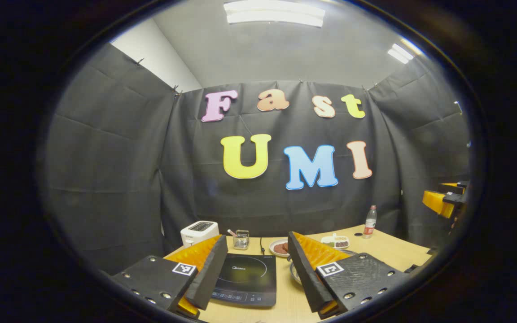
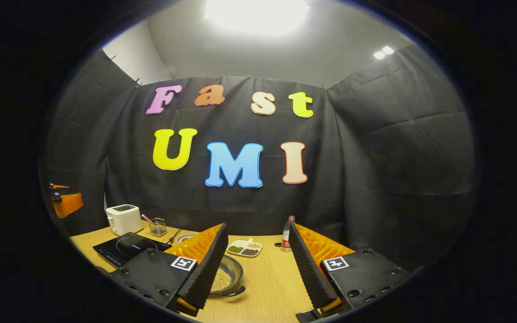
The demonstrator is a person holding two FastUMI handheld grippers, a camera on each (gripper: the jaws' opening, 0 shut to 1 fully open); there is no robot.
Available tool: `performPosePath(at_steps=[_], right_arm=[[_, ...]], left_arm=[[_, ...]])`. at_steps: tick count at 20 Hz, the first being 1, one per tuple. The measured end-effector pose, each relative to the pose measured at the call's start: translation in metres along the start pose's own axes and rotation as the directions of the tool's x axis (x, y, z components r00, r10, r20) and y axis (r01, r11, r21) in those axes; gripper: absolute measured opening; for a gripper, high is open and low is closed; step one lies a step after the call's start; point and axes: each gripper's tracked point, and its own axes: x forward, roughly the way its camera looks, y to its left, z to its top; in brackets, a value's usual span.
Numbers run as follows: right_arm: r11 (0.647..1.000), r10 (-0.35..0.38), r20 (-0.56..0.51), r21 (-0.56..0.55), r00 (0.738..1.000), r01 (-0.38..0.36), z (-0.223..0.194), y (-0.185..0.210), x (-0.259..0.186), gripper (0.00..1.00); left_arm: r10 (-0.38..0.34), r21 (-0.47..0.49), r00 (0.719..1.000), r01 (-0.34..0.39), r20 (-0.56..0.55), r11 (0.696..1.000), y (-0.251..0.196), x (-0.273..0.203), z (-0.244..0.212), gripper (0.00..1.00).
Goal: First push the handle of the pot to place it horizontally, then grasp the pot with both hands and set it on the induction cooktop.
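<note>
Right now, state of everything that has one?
left gripper: open, holding nothing
right gripper: open, holding nothing
pot: on the table, off the cooktop, beans inside
induction cooktop: bare top
toaster: upright, slots look empty
bottle: upright, capped
divided dish: filled compartments

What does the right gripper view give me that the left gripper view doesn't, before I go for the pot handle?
Right gripper view: the pot seen from above, pale grains inside and its short dark handle at the near rim, partly behind one jaw.

Left gripper view: the induction cooktop straight ahead between open jaws, control strip nearest the camera, and a plate of brown food behind it. Here the pot is a sliver of rim behind one jaw.

Both: cooktop, toaster, bottle, divided dish, wooden table.
</note>
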Motion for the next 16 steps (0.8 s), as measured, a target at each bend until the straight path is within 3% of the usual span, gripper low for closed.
performPosePath(at_steps=[3,8,10,11,14,16], right_arm=[[1.000,-0.007,-0.005,-0.013,1.000,0.007,-0.002,0.001,0.002,0.75],[1.000,-0.002,-0.019,-0.018,1.000,0.001,-0.005,0.008,0.004,0.48],[1.000,0.003,-0.026,-0.021,1.000,-0.004,-0.008,0.010,0.004,0.48],[1.000,0.012,-0.027,-0.019,1.000,-0.012,-0.009,0.012,0.007,0.34],[0.999,-0.012,-0.022,-0.031,1.000,0.011,-0.009,0.011,0.009,0.26],[0.999,-0.031,-0.017,-0.033,0.999,0.030,-0.008,0.014,0.004,0.05]], left_arm=[[-0.001,-0.004,1.000,0.001,0.006,1.000,0.001,-0.001,0.002,0.80],[0.001,-0.008,1.000,0.000,0.012,1.000,0.006,0.002,0.003,0.82],[0.001,-0.013,1.000,-0.001,0.009,1.000,0.009,0.003,0.003,0.82],[0.003,-0.014,1.000,-0.003,0.011,1.000,0.012,0.004,0.003,0.80],[0.000,-0.011,1.000,0.000,0.018,1.000,0.017,0.008,0.004,0.80],[0.000,-0.009,1.000,0.000,0.021,1.000,0.022,0.009,0.003,0.80]])
